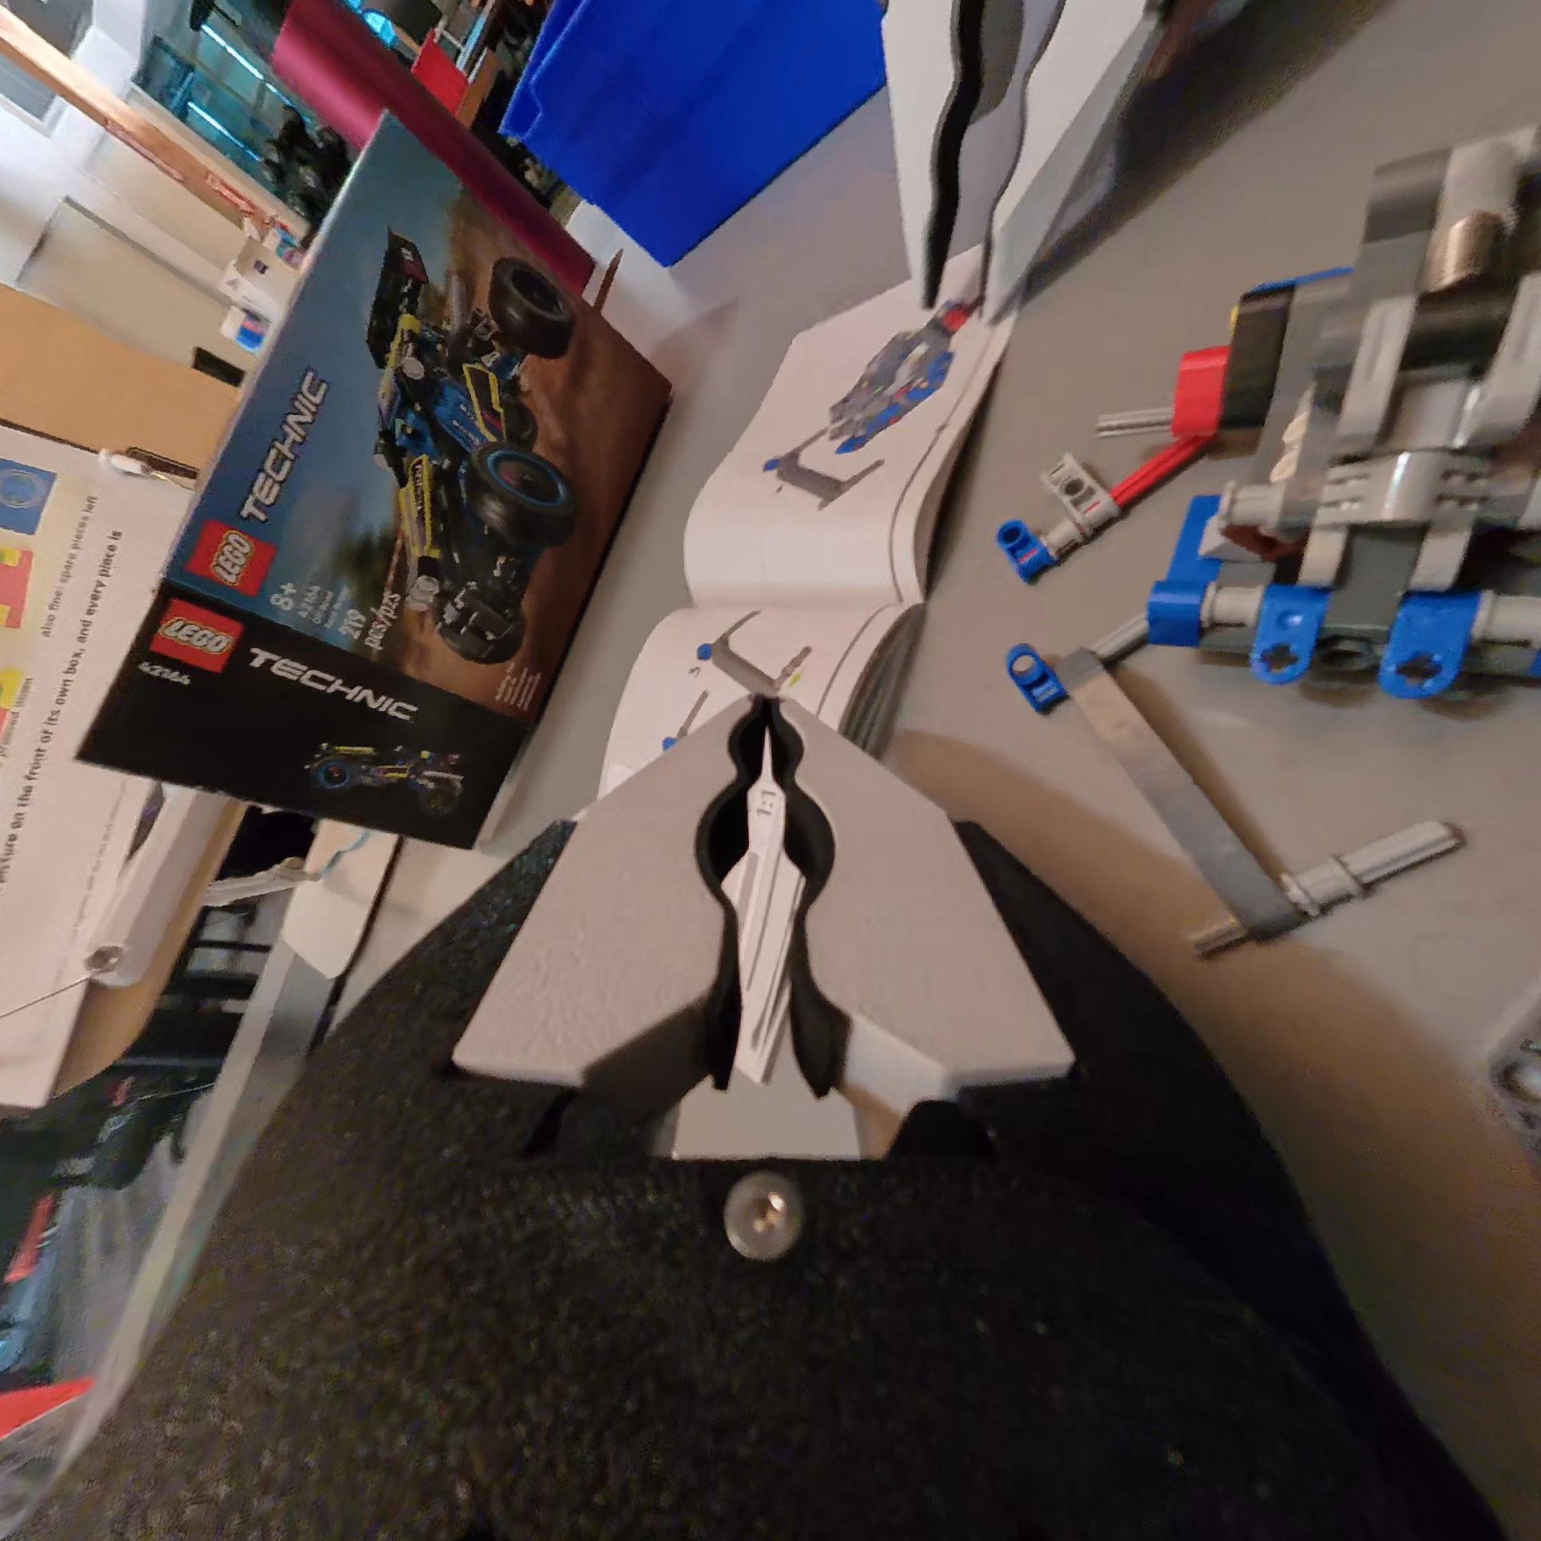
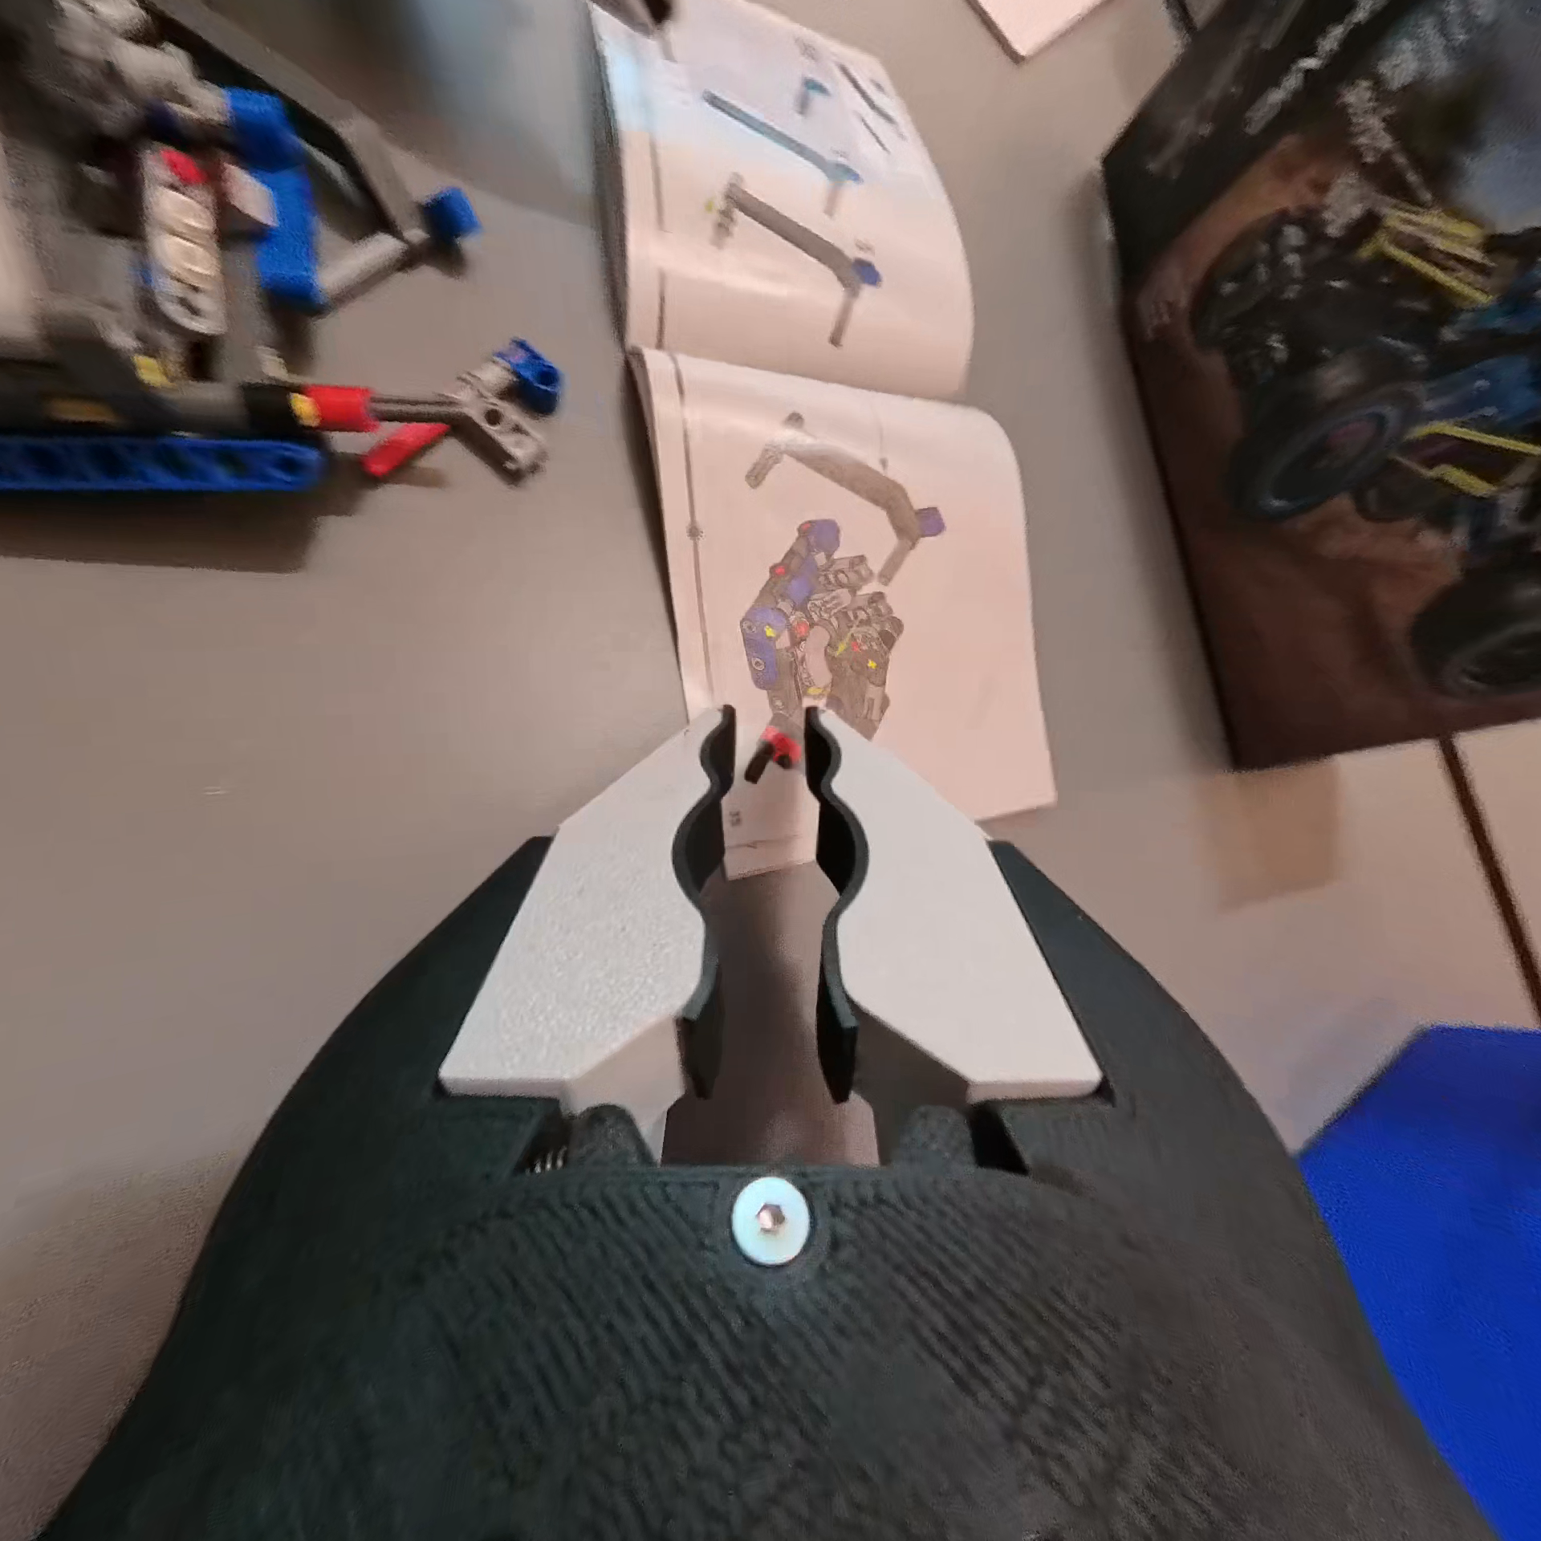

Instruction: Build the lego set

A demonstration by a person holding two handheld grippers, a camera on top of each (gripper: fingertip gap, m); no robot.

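Observation:
The open instruction booklet [image 1: 834,517] lies on the grey table [image 1: 1251,1084]. My left gripper [image 1: 763,713] is shut on a few of its white pages at the near edge. My right gripper [image 2: 769,724] is open with a narrow gap and empty, hovering over the booklet's near page [image 2: 917,584]. The right gripper's fingers also show at the top of the left wrist view [image 1: 959,167], above the booklet's far page. The partly built blue and grey model [image 1: 1376,517] stands to the right of the booklet, and it shows blurred in the right wrist view [image 2: 167,292].
The set's box [image 1: 400,517] lies left of the booklet, and also shows in the right wrist view [image 2: 1351,417]. A long grey beam with a blue connector [image 1: 1167,792] and a red axle piece [image 1: 1151,475] lie beside the model. A blue bin [image 1: 692,108] stands behind. About 15 centimetres separates my left fingertips from my right.

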